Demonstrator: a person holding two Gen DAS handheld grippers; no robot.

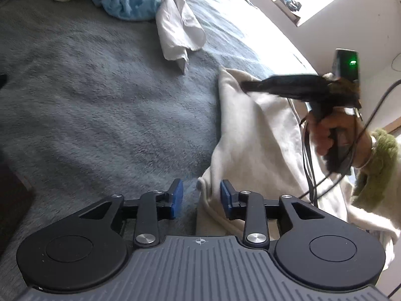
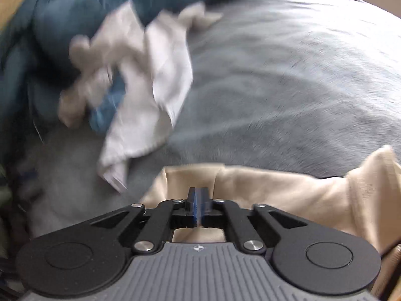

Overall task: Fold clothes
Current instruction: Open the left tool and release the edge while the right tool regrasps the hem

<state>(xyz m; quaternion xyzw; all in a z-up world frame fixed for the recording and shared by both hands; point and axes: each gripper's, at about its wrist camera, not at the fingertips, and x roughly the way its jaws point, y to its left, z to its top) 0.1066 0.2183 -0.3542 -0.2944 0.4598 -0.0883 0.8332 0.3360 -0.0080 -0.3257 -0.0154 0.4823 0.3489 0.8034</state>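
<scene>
Cream fleece garment (image 1: 260, 135) lies rumpled on the grey plush bed cover (image 1: 100, 100), at the cover's near edge, partly draped off it toward the person. It's the landmark for everything below.

Step in hand, as I read it: lift one edge and carry it over to make a fold.

- Right gripper (image 2: 198, 209): fingers pressed together, over the garment's far hem. The right wrist view is blurred, so I can't confirm fabric is pinched; the left wrist view shows the tips at a raised peak of cloth, which suggests a thin pinch.
- Left gripper (image 1: 201, 198): fingers partly apart, nothing clamped. The garment's near-left corner sits in the gap, against the right-hand blue pad (image 1: 225, 195); the other pad is over bare cover.

Doing it well:
- Close the left fingers on that corner before pulling, else one side drags.
- Keep both hands level so the fold line stays straight.
- Watch the black cable (image 1: 308, 165) hanging across the garment's right side; it could snag.

White crumpled cloth (image 1: 180, 30) and blue towel (image 1: 130, 2) lie beyond the garment, well apart from it.
</scene>
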